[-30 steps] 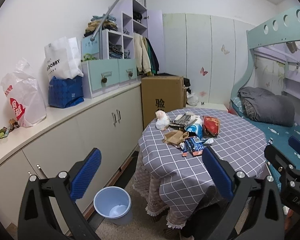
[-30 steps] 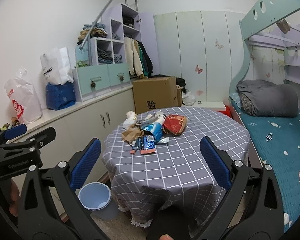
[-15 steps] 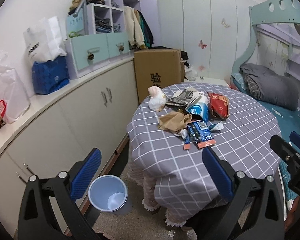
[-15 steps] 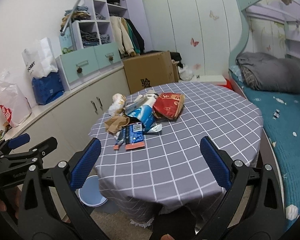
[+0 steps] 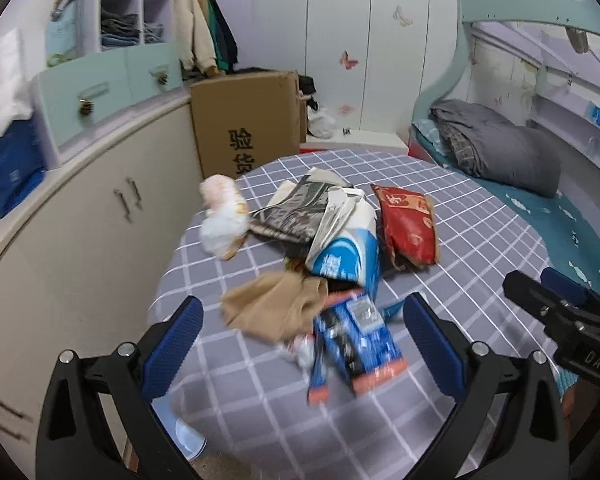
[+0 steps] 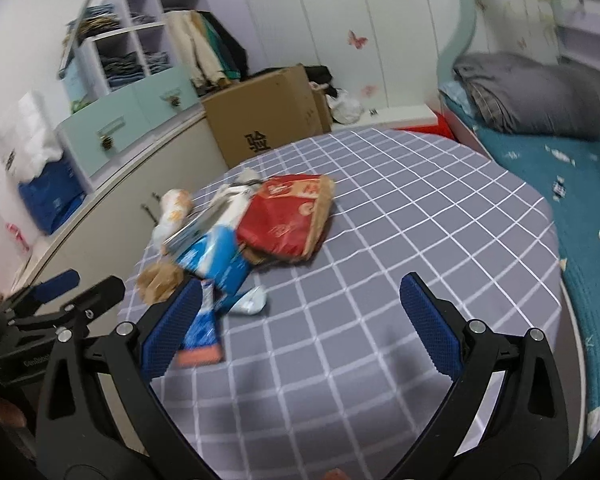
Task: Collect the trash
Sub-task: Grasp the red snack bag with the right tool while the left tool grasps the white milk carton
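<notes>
Left wrist view: blue wrapper lies between spread, empty jaws.

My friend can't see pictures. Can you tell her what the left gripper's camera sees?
The open left gripper hangs over a pile of trash on a round table with a grey checked cloth: a blue wrapper, a crumpled brown paper bag and a red snack bag. Behind stand a cardboard box and a bed.

White wardrobe wall, cream cabinets, a teal bunk bed, a checked round table.
</notes>
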`<state>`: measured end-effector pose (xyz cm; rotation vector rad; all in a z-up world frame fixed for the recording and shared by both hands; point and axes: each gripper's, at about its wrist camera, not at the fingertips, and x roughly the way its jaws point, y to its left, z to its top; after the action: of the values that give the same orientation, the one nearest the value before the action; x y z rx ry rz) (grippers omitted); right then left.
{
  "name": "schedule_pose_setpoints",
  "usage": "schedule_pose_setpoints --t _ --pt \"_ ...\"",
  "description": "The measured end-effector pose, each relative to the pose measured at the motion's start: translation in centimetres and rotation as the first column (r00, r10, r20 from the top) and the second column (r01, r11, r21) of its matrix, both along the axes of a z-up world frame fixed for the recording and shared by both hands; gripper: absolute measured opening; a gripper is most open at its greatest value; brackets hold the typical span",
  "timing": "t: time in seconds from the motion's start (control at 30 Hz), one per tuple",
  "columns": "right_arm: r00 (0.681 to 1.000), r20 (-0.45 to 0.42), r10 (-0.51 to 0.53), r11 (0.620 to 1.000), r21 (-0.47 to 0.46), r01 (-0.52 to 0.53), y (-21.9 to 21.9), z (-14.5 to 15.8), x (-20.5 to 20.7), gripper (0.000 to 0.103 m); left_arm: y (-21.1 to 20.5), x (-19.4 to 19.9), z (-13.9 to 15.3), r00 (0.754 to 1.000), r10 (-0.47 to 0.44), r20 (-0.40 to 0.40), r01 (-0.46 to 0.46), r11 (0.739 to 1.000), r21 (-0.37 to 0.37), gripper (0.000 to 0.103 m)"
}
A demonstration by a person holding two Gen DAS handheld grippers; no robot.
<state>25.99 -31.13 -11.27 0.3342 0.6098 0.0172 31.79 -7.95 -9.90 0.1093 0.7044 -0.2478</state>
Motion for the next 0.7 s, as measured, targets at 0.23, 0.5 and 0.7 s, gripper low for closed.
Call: schedule_pose_setpoints --t 0.23,0.5,0.7 --pt "0.997 -0.079 0.016 0.991 0.135 -0.005 -1.5 -1.7 6.3 0.097 -1.6 5.2 -2.5 0.996 -0.038 -0.075 0.039 0.999 0.007 0.063" --pt "0.987 -0.161 0.026 0.981 0.196 0.006 -0.4 -3.6 11.5 0.097 -2.2 7.3 -3.1 0.992 -0.076 -0.101 0.077 0.997 0.007 0.019" --pt "0.974 -0.205 0.095 0.966 0.255 -0.04 -0.5 -5.2 13.0 0.091 -2.7 7.1 -3.0 0.991 -0.105 -0.085 0.105 0.994 -0.001 0.007"
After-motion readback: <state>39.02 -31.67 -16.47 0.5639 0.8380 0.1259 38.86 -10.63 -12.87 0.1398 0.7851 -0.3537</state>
